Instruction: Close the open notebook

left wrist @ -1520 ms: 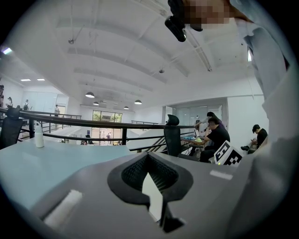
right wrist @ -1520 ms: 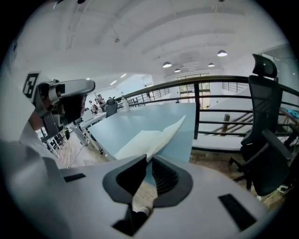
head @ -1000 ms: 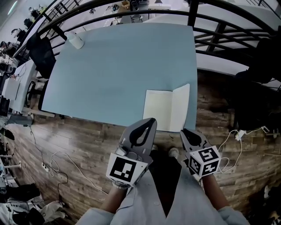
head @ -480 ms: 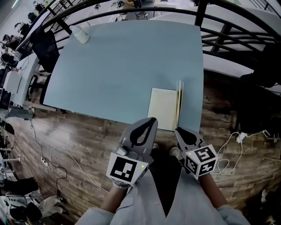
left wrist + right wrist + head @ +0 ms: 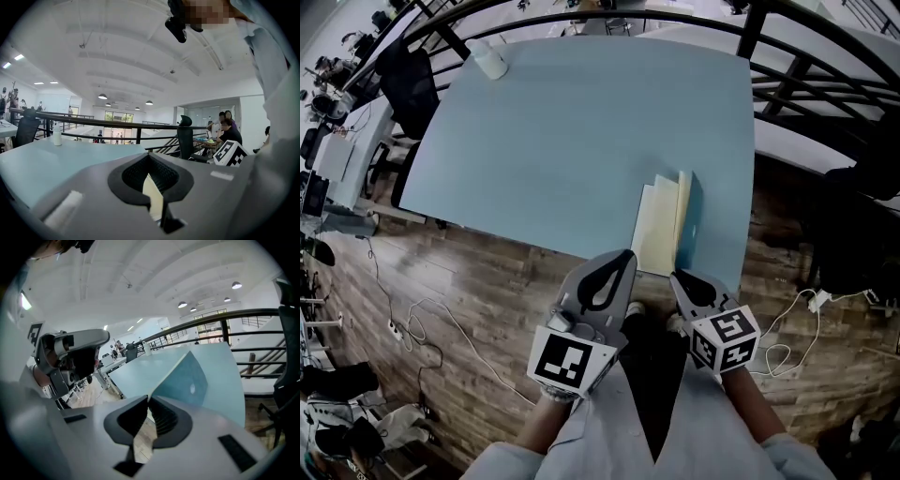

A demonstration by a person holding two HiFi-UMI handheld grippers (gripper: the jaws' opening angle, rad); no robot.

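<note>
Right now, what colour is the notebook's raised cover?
The cover is teal blue, clearest in the right gripper view.

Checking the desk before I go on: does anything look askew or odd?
The notebook near the table's right edge is half open, its blue cover standing up, pinched by the right gripper. Nothing else odd.

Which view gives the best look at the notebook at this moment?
The head view: the whole notebook shows near the table edge, its blue cover raised. The right gripper view shows only the cover's outside; the left gripper view, just a pale sliver between its jaws.
</note>
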